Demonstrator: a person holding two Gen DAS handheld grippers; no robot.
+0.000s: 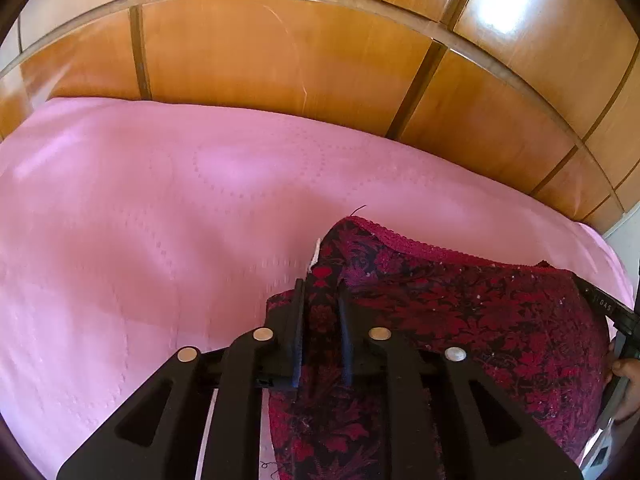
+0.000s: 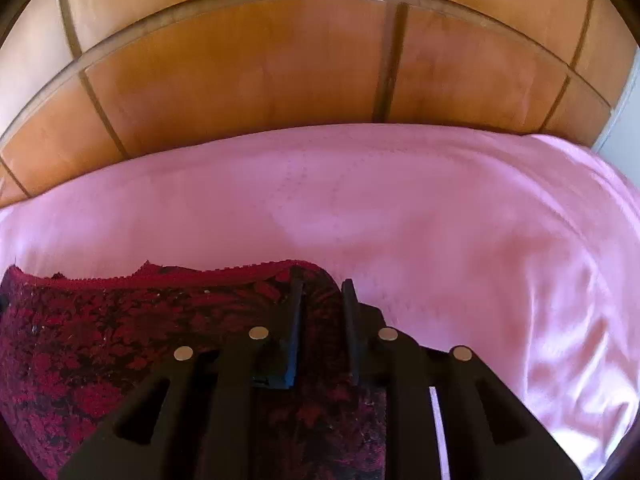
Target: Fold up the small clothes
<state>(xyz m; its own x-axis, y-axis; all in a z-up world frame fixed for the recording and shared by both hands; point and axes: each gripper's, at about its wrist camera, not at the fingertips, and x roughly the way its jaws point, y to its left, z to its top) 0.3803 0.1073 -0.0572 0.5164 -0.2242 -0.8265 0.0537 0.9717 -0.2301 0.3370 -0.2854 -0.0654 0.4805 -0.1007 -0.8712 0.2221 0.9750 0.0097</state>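
Left gripper [image 1: 322,294] is clenched on a corner of the garment [image 1: 460,320] — dark red w/ black floral print, lace trim along the top edge. Fabric runs up between the two fingers, and a small white tag [image 1: 316,256] sticks up just past the tips. Right gripper [image 2: 322,288] is clamped on the opposite corner of the same garment [image 2: 120,332]; cloth fills the gap btwn its fingers. The piece is stretched across btwn both tools, held above a pink bedsheet [image 1: 140,220] w/ a faint dotted pattern. In the left wrist view the right gripper's body shows at the far right edge, w/ part of a hand [image 1: 626,384] on it. Behind the bed — a glossy wooden panelled wall [image 1: 280,60], lit patches near the top. The sheet [image 2: 460,220] looks shiny and creased on the right side in the right wrist view.
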